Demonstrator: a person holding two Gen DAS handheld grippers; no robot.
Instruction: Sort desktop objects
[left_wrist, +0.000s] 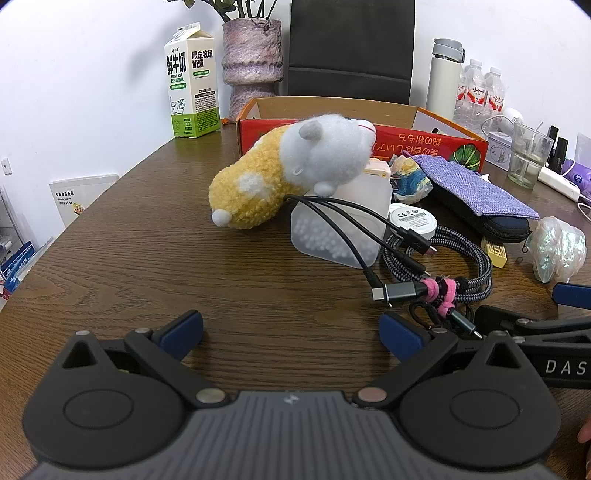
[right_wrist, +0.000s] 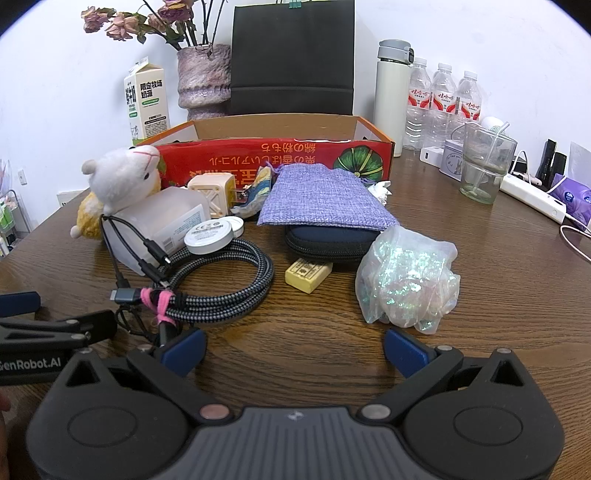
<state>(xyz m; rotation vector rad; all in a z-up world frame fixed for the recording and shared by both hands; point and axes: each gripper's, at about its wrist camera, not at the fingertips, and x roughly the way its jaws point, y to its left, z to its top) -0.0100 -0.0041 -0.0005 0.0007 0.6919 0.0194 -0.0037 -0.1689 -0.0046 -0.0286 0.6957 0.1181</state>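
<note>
A clutter of objects lies on the wooden desk in front of a red cardboard box (left_wrist: 424, 142) (right_wrist: 236, 162). A yellow and white plush toy (left_wrist: 295, 166) (right_wrist: 118, 181) leans on a translucent plastic container (left_wrist: 343, 229) (right_wrist: 162, 218). A coiled braided cable (left_wrist: 454, 269) (right_wrist: 221, 280) with a pink tie lies nearest both grippers. Beside it are a purple cloth pouch (right_wrist: 321, 195) (left_wrist: 472, 188) on a dark zip case (right_wrist: 328, 240), a yellow eraser (right_wrist: 308, 275) and an iridescent plastic bag (right_wrist: 406, 280) (left_wrist: 557, 247). My left gripper (left_wrist: 291, 332) and right gripper (right_wrist: 295, 349) are open, holding nothing.
A milk carton (left_wrist: 192, 81) (right_wrist: 147, 103), a vase (left_wrist: 251, 62), a dark chair back (right_wrist: 291, 59), a white flask (right_wrist: 391, 96), water bottles (right_wrist: 443, 99), a glass (right_wrist: 484, 166) and a power strip (right_wrist: 535, 195) stand along the back and right.
</note>
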